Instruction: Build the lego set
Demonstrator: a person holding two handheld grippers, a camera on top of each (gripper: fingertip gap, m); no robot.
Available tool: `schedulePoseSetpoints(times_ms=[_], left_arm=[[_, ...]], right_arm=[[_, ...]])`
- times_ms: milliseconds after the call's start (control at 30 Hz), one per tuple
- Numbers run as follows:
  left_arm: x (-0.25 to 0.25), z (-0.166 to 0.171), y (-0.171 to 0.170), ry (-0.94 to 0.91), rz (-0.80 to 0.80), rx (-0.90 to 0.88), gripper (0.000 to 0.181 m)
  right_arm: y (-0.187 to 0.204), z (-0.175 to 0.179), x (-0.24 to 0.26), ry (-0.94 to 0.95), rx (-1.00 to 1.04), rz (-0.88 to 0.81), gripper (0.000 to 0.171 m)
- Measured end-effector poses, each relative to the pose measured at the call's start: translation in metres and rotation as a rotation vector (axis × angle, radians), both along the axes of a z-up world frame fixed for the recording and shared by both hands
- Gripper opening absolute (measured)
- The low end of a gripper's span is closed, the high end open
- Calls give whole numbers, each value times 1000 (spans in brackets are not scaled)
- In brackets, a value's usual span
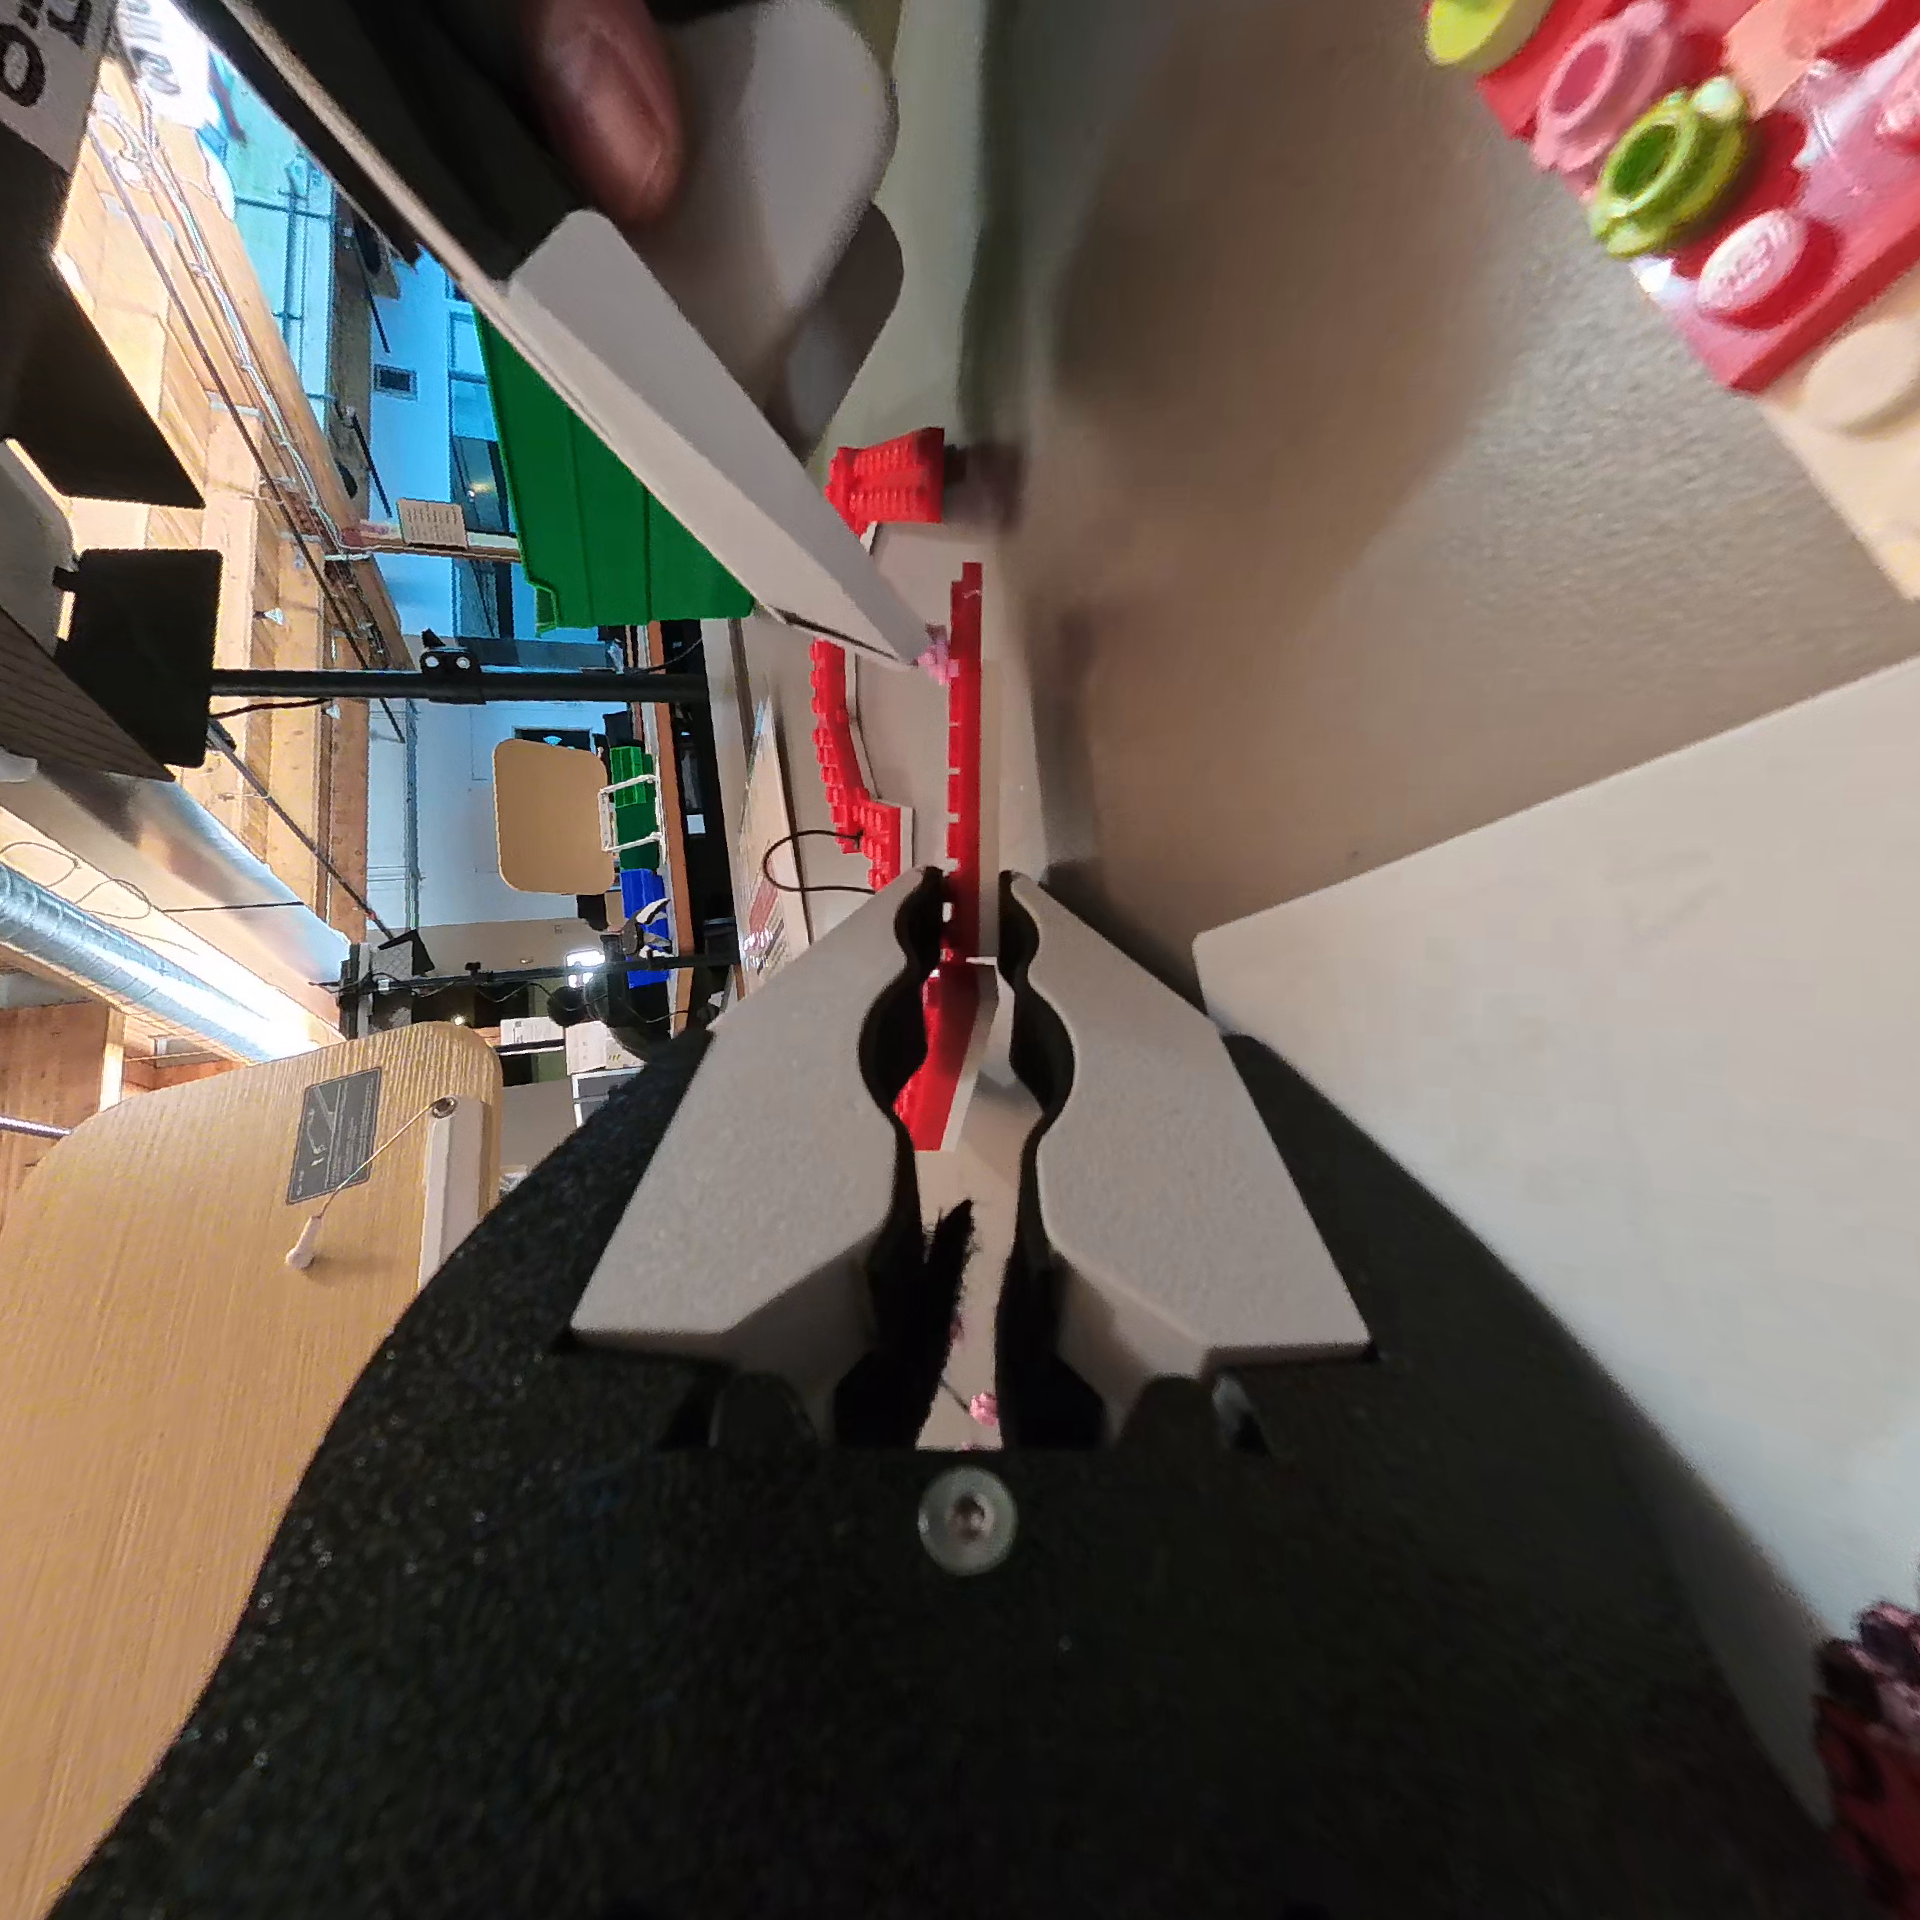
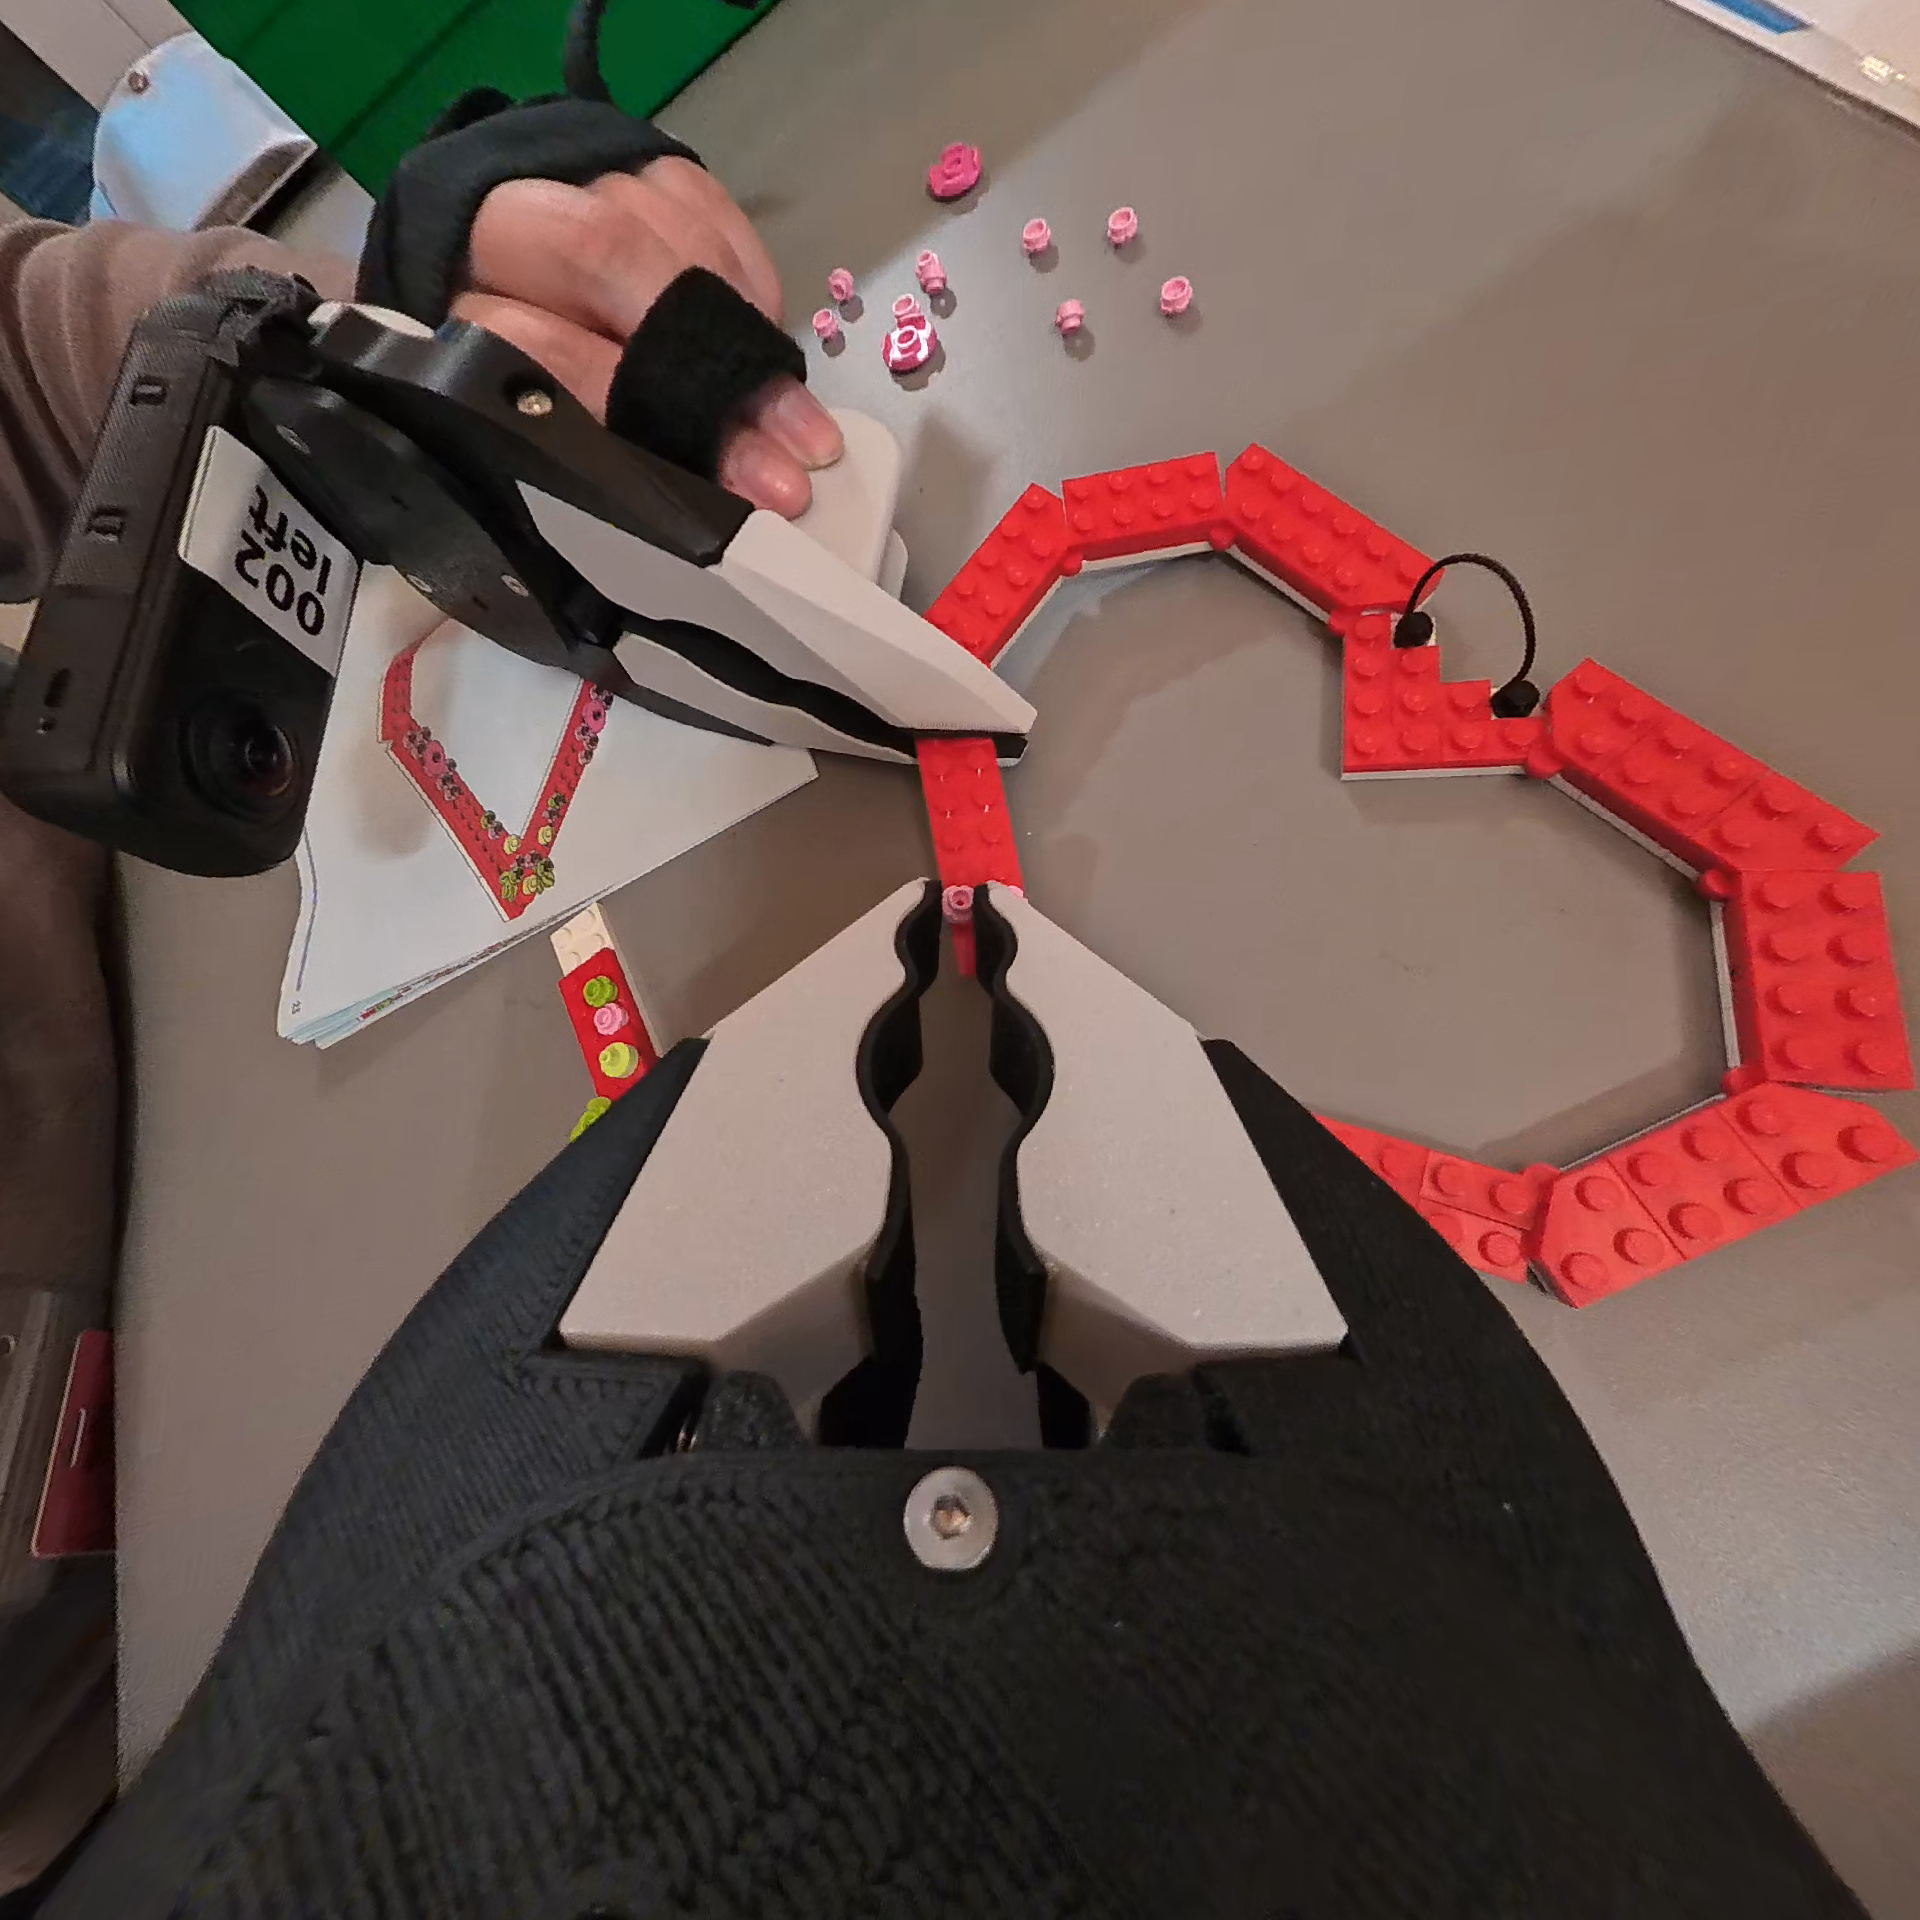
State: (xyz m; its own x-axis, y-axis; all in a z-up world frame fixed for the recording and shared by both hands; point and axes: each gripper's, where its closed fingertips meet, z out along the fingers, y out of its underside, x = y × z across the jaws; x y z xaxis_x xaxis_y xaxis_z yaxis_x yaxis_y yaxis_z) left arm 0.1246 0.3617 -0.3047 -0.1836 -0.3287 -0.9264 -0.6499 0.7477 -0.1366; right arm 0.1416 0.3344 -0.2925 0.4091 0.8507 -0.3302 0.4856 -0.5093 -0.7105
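Lego frame (image 2: 1455, 727), a red heart-shaped ring of plates with a black cord loop (image 2: 1475, 613), lies flat on the grey table (image 2: 1247, 312), its open end a straight red strip (image 2: 966, 800) running toward me. My left tongs (image 2: 971, 732) are clamped on the far end of that strip, steadying it. My right tongs (image 2: 961, 902) are nearly closed, pinching a tiny pink stud (image 2: 958, 902) right over the near end of the strip. In the left wrist view those right tongs (image 1: 930, 649) show the same pink piece at their tips against the red edge. Spare pink studs (image 2: 1039, 281) are scattered toward the far edge of the table; the instruction booklet (image 2: 468, 790) and a small decorated red piece (image 2: 608, 1023) lie at the left side.

I judge the stud is about to be pressed on. The risk is a tilted stud: pushed off-centre it could pop out of my grip, or the strip could hinge at its joints if the left hold slips.
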Motion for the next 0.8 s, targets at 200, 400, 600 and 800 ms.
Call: schedulePoseSetpoints(times_ms=[200, 400, 600, 800], left_arm=[[0, 0, 0, 0, 0, 1, 7], [0, 0, 0, 1, -1, 2, 7], [0, 0, 0, 1, -1, 2, 7], [0, 0, 0, -1, 1, -2, 7]], right_arm=[[0, -1, 0, 3, 19, 2, 4], [-1, -1, 1, 0, 32, 11, 5], [-3, 0, 0, 5, 35, 20, 10], [-5, 3, 1, -21, 146, 48, 22]])
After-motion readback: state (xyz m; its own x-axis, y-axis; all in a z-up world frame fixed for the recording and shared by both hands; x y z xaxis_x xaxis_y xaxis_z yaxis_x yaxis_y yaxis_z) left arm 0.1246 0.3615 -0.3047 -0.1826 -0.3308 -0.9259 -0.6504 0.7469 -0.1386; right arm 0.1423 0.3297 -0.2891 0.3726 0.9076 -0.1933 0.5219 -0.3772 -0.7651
